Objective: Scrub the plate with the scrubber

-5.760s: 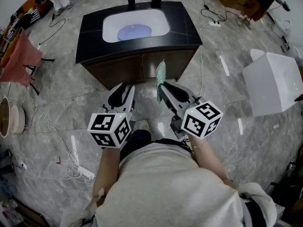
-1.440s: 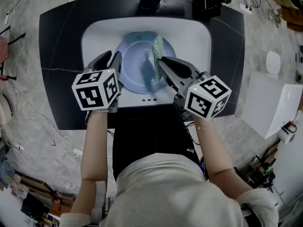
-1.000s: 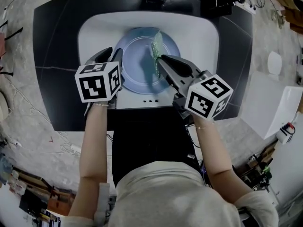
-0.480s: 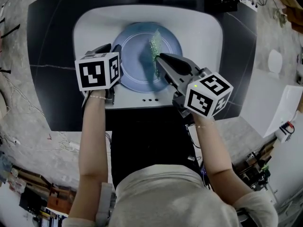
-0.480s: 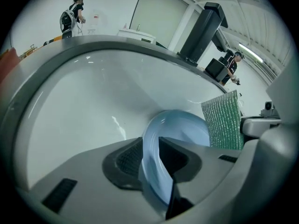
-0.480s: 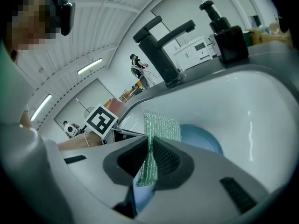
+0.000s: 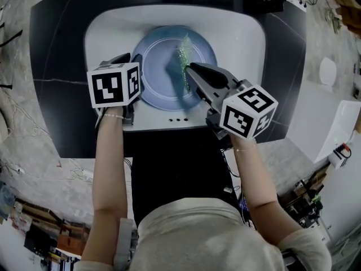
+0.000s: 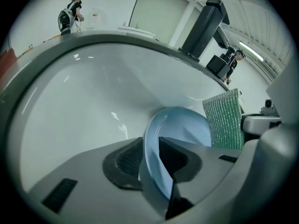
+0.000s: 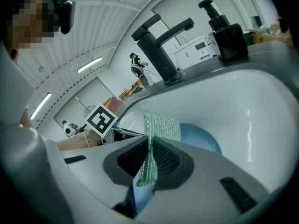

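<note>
Left gripper (image 8: pixel 150 155): my jaws are pinched onto the near left rim of the plate (image 7: pixel 163 55), one on each face of its edge. I judge this grip is there to stop the plate sliding or spinning once the scrubbing starts.

Plate: pale blue, down in the white sink (image 7: pixel 237 33). In the left gripper view it looks tipped up a little at my grip, with its inner face turned towards the other gripper.

Right gripper (image 9: pixel 150 158): my jaws are closed on the lower part of the scrubber (image 9: pixel 161 127). Most of the green mesh stands free above the tips, so there is loose material to wipe with and the hard jaws stay off the plate.

Scrubber: held on edge over the middle-right of the plate, just inside the rim. I cannot tell from any view whether it is touching the plate yet.

Sink and surface (image 7: pixel 56 66): the basin sits in a dark surface, with the black faucet (image 9: pixel 159 36) at its far side, well clear of both grippers.

Step in hand: both grips look set, so I judge the scrub is about to begin or barely begun.

Next move: press the mesh flat on the plate's face and rub, while the left grip braces against the push.
</note>
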Motion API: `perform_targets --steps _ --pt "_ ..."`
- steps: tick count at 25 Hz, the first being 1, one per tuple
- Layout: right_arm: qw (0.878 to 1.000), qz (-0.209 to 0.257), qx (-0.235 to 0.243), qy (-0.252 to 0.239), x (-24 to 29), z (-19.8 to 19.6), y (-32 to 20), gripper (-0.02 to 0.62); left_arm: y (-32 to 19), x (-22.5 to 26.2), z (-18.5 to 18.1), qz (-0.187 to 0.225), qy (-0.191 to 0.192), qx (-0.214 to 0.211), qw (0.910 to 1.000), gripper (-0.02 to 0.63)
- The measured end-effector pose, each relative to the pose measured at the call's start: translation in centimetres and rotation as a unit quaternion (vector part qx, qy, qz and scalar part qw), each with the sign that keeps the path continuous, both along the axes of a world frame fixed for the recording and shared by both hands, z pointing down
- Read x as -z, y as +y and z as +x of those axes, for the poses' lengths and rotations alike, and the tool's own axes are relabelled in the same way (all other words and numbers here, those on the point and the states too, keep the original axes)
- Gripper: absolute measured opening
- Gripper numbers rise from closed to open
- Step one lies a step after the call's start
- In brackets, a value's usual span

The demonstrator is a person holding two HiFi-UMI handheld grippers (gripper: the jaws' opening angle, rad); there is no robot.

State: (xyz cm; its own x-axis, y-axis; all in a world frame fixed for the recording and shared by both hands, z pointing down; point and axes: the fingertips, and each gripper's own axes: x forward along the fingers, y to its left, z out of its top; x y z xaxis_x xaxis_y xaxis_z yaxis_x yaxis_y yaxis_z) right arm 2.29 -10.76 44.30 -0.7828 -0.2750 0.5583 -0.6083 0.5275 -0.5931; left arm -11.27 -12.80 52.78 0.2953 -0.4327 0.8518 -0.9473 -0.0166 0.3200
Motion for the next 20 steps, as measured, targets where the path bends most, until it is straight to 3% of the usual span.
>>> perform_targets --steps 8,11,20 --pt "0.997 -0.003 0.060 0.047 -0.8 -0.6 0.5 0.051 0.6 -1.0 0.4 -0.017 -0.028 -0.012 0.9994 0.077" --pt "0.993 -0.017 0.093 0.065 -1.7 -1.1 1.0 0.051 0.6 -1.1 0.5 -0.018 -0.029 -0.015 0.9993 0.048" --pt "0.978 -0.049 0.174 0.105 -3.5 -2.9 2.8 0.044 0.4 -0.9 0.7 -0.011 -0.018 -0.022 0.9995 0.041"
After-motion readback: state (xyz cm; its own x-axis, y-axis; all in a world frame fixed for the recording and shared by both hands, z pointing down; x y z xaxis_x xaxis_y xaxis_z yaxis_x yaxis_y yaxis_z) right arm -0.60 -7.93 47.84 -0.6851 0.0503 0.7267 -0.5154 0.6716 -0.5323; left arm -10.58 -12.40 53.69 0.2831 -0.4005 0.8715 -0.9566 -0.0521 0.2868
